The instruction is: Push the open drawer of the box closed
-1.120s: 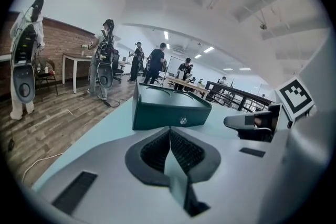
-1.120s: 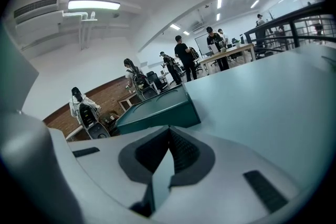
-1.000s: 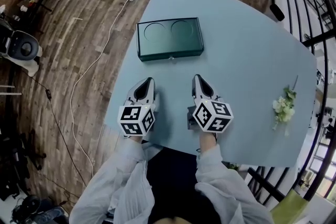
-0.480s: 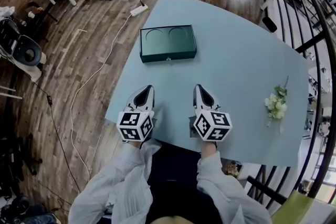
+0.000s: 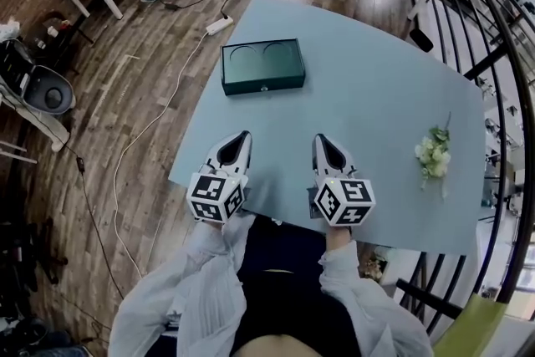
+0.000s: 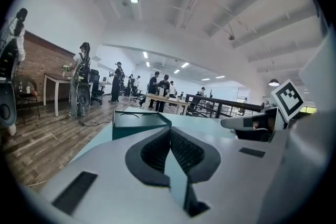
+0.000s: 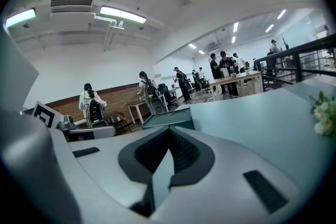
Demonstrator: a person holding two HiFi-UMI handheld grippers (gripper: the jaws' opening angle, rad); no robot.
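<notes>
On the pale blue table [image 5: 376, 88] the dark green box [image 5: 262, 63] lies toward the far left part, with two round hollows in its top. Its drawer front [image 5: 247, 84], which carries a small knob [image 5: 264, 89], faces us. From the head view that front looks flush with the box; we cannot tell whether a slight gap remains.

We hold both tools low over the near edge of the table, well apart from the box and pointing toward it. The left hand-held gripper [image 5: 242, 135] has its jaws pressed together, the ribbed pads meeting with nothing between them [image 6: 169, 129]; past its tips the box [image 6: 137, 122] shows ahead and a little to the left. The right hand-held gripper [image 5: 322, 139] is likewise closed and empty, pads together [image 7: 169, 129], with the box [image 7: 169, 118] straight ahead beyond them. The two grippers sit side by side with a stretch of bare table between them, each with its marker cube [image 5: 216, 196] toward our sleeves.

Near the right edge of the table lies a small sprig of white flowers [image 5: 430, 155], well away from the box. A white power strip [image 5: 219, 25] and its cable rest on the wooden floor [image 5: 125, 96] beyond the far left corner.
</notes>
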